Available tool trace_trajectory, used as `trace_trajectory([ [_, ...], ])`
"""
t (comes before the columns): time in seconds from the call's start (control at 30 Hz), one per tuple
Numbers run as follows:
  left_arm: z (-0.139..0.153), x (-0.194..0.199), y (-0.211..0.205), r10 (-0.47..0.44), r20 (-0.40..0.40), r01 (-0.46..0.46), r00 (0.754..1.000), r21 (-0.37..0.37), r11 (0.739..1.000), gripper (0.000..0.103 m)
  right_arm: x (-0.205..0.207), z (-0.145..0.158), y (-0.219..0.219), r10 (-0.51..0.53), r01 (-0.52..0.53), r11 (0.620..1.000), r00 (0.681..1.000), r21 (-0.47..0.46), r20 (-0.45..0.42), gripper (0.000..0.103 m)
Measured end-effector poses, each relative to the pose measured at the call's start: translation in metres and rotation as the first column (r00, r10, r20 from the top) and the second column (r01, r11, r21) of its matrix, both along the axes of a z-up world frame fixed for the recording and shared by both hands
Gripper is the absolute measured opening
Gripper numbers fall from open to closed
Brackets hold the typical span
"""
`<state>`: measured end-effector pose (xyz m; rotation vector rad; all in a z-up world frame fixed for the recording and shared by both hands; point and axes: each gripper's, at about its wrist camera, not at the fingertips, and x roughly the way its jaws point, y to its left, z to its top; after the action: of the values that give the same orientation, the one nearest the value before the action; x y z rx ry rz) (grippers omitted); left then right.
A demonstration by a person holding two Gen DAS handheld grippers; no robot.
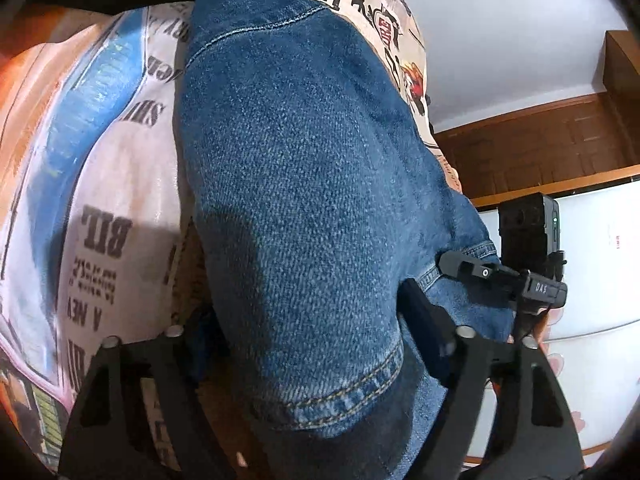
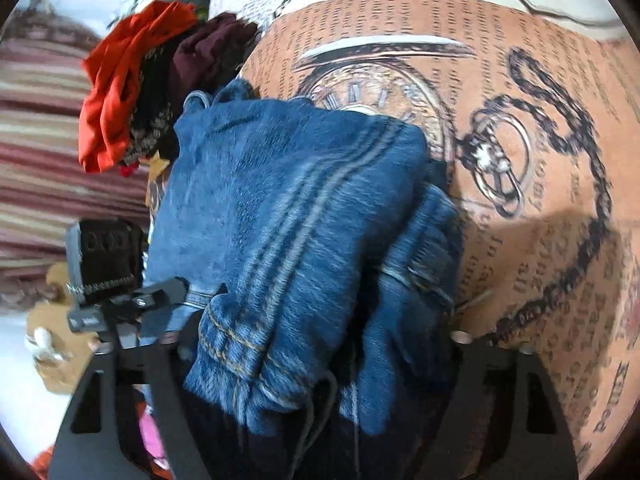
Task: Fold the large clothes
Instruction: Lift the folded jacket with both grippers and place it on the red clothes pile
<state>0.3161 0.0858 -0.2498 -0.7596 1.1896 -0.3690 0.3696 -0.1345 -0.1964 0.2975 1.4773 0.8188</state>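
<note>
denim bundle between both sets of jaws

the folded blue jeans (image 1: 304, 184) lie on a bed cover (image 1: 116, 184) printed with newspaper text and a pocket-watch drawing. in the right wrist view the jeans (image 2: 296, 208) sit in from the cover's left edge, with the watch print (image 2: 400, 92) showing just beyond their far end.

the left gripper (image 1: 308, 344) has its two black fingers on either side of a hemmed denim fold; the cloth fills the gap, but whether the pads press on it i cannot tell. the right gripper (image 2: 320, 340) also has its fingers on either side of a bunched, stitched end of the jeans, with loose threads hanging near the lens; again the pads are hidden by cloth, so a firm grip cannot be told.

at the cover's far left edge lies a heap of clothes (image 2: 132, 92), red, dark maroon and black. beside that edge a striped fabric (image 2: 44, 152) shows.

in the left wrist view, a wooden cabinet (image 1: 536, 148) stands under a pale ceiling.
</note>
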Motion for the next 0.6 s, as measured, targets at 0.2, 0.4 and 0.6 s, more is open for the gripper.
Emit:
trace_trajectory([
  [0.2,0.03,-0.021,-0.017,-0.069,0.069,0.059,0.995,0.134,0.989,0.056,-0.032,0.021,-0.008,-0.032,0.032,0.999,0.999,-0.011,0.011,0.043],
  [0.4,0.075,-0.047,-0.016,-0.112,0.127,0.095,0.986,0.138,0.986,0.042,-0.073,0.061,-0.008,-0.041,0.041,0.999,0.996,0.001,0.085,0.036],
  [0.6,0.149,-0.074,-0.007,-0.134,0.269,0.077,0.954,0.211,0.974,0.042,-0.099,0.125,0.002,-0.045,0.04,0.999,0.976,0.029,0.214,0.036],
])
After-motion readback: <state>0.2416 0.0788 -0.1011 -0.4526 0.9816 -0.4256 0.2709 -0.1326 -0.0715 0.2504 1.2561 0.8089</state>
